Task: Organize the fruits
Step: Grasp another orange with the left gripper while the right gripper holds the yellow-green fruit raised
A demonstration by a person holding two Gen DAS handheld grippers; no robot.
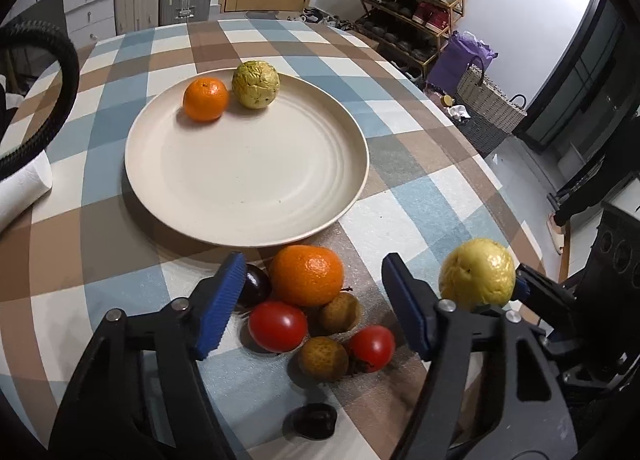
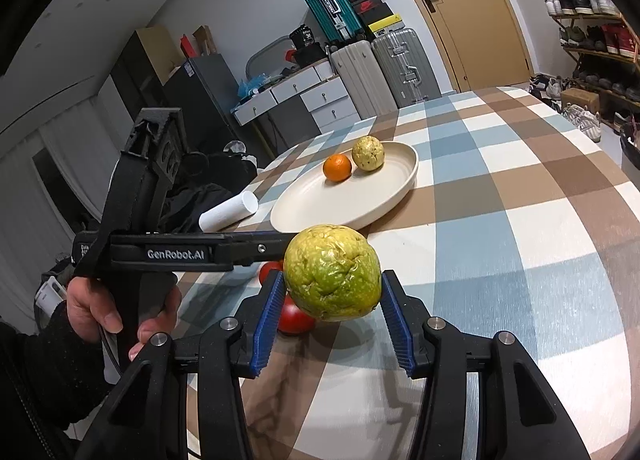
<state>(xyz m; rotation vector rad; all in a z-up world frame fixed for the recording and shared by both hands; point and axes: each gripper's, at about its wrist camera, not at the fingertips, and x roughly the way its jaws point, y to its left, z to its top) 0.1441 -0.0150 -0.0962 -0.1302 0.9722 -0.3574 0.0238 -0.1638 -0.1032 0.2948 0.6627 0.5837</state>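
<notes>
My right gripper (image 2: 332, 300) is shut on a yellow-green guava (image 2: 333, 273), held above the table; the same guava (image 1: 476, 274) shows at the right of the left wrist view. My left gripper (image 1: 316, 296) is open, hovering over a cluster of fruit: a large orange (image 1: 307, 275), two red tomatoes (image 1: 277, 325) (image 1: 373, 347), two brown fruits (image 1: 340, 312) (image 1: 323, 358) and a dark plum (image 1: 255, 285). A cream plate (image 1: 248, 188) beyond holds a small orange (image 1: 205, 99) and a second guava (image 1: 255, 85).
The round table has a checked blue, brown and white cloth (image 1: 420, 164). A white paper roll (image 2: 229, 211) lies left of the plate. A small dark object (image 1: 314, 420) sits near the table's front. A hand (image 2: 100, 308) grips the left gripper's handle. Suitcases, drawers and a shoe rack stand behind.
</notes>
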